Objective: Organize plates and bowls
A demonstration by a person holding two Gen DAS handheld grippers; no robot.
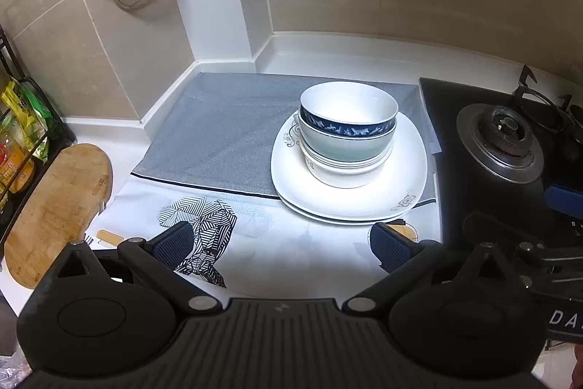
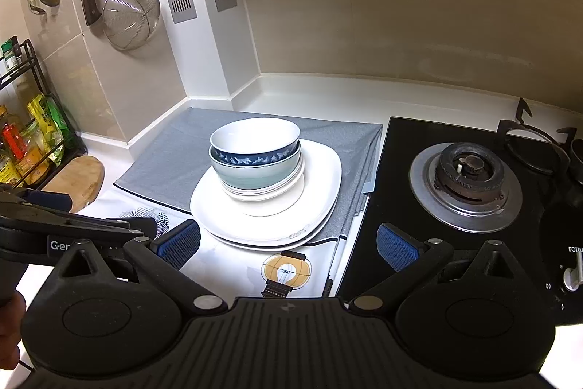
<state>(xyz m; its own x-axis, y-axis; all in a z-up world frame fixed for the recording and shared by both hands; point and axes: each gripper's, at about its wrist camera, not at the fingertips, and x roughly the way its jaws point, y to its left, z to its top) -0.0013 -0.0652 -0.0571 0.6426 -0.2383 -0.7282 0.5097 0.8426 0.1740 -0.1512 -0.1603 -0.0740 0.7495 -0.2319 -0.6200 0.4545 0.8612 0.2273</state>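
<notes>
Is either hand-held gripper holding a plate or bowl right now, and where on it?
Nothing is held. The left hand-held gripper and right hand-held gripper are open, short of the bowl stack.

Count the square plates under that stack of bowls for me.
2. The upper square plate carries the stack of bowls; the lower square plate shows only as a rim edge beneath it. A third could be hidden underneath.

Warm dim light; glare on plates [image 1: 349, 195]; fisheye bend, dark corners.
</notes>
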